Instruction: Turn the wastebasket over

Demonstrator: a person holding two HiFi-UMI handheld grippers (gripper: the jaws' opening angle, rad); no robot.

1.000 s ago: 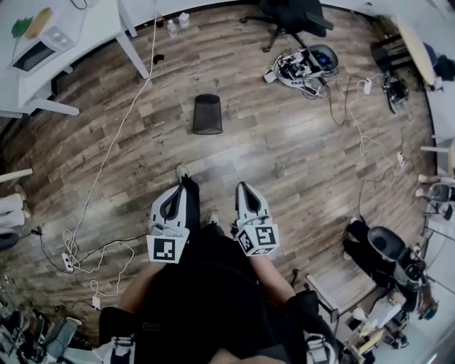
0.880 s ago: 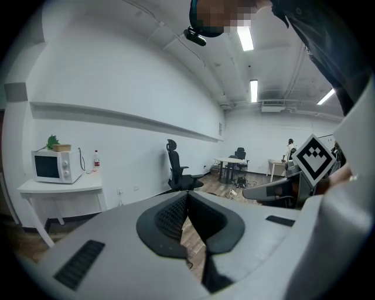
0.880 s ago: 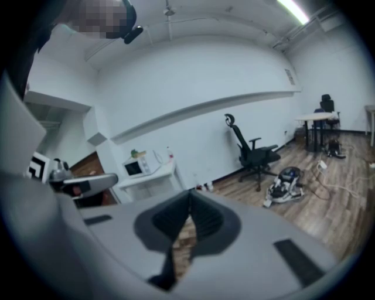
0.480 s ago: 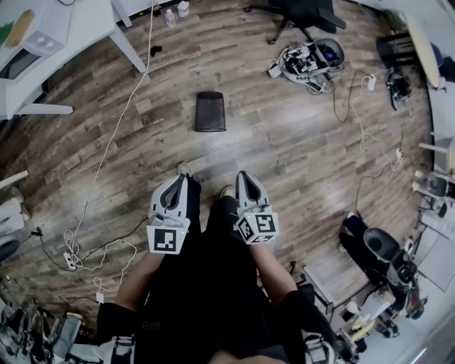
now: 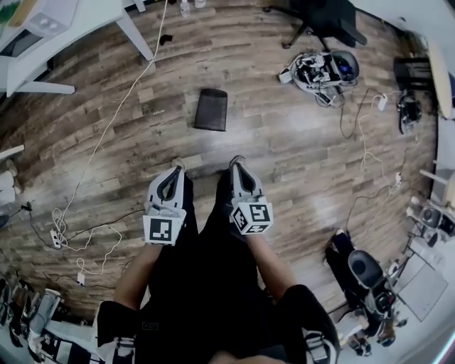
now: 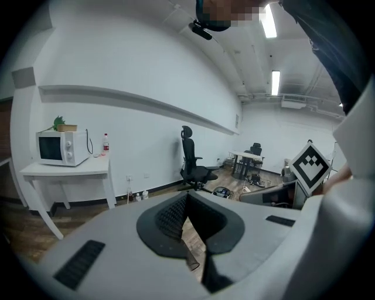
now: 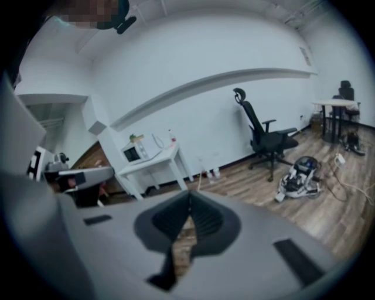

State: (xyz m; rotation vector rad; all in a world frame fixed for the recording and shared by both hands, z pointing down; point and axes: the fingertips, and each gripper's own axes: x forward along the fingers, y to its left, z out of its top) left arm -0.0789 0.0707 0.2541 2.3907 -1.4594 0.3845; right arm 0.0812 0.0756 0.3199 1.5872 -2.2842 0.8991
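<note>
Looking down in the head view, both grippers are held out side by side over the wood floor (image 5: 284,142), in front of the person's dark clothes. The left gripper (image 5: 177,167) and right gripper (image 5: 235,162) each have their jaws pressed together, with nothing in them. The wastebasket (image 5: 212,109) is a black shape on the floor ahead of the grippers, well apart from both tips; I cannot tell whether it stands or lies on its side. A white cable (image 5: 106,135) runs across the floor to its left, and a white table (image 5: 43,43) fills the upper left corner. A black chair (image 5: 323,18) and a heap of gear (image 5: 323,69) sit to the upper right.

Through the left gripper view, the left gripper (image 6: 186,196) has its jaws shut tip to tip and is empty, with only floor showing through the gap behind the tips. Beyond it are a microwave (image 6: 55,147) on the table (image 6: 64,170), the chair (image 6: 190,161) by the wall, and the right gripper's marker cube (image 6: 310,166) at the right edge.

The right gripper view is blurred, yet the right gripper (image 7: 190,196) plainly has its jaws closed on nothing. Behind it stand the microwave (image 7: 139,152), the table (image 7: 155,164), the chair (image 7: 263,140) and the gear (image 7: 300,176) on the floor. The left gripper (image 7: 82,176) shows at the left edge.
</note>
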